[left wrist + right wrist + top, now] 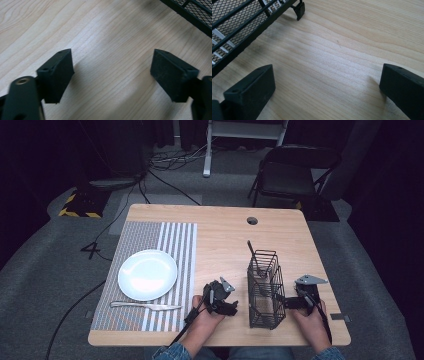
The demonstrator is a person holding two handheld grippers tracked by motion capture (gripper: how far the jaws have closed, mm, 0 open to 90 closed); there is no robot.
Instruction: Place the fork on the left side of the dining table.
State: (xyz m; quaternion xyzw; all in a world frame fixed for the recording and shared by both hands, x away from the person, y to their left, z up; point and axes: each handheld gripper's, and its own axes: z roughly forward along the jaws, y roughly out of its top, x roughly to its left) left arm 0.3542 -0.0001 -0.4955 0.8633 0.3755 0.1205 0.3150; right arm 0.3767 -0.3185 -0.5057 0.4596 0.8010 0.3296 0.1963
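Light wood table [220,235], grey carpet, dark room, folding chair [292,172] behind. Left gripper [231,308] and right gripper [281,301] jaws wide, empty, flanking black wire caddy [264,295]. Plate [147,274], knife [145,306] on striped placemat [175,237].

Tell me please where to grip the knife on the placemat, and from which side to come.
Grip the knife at its handle, the thicker left part, coming straight down from above with the jaws across its width. It lies flat on the placemat, just below the plate, so a side approach would probably find little edge. The open left gripper is nearer.
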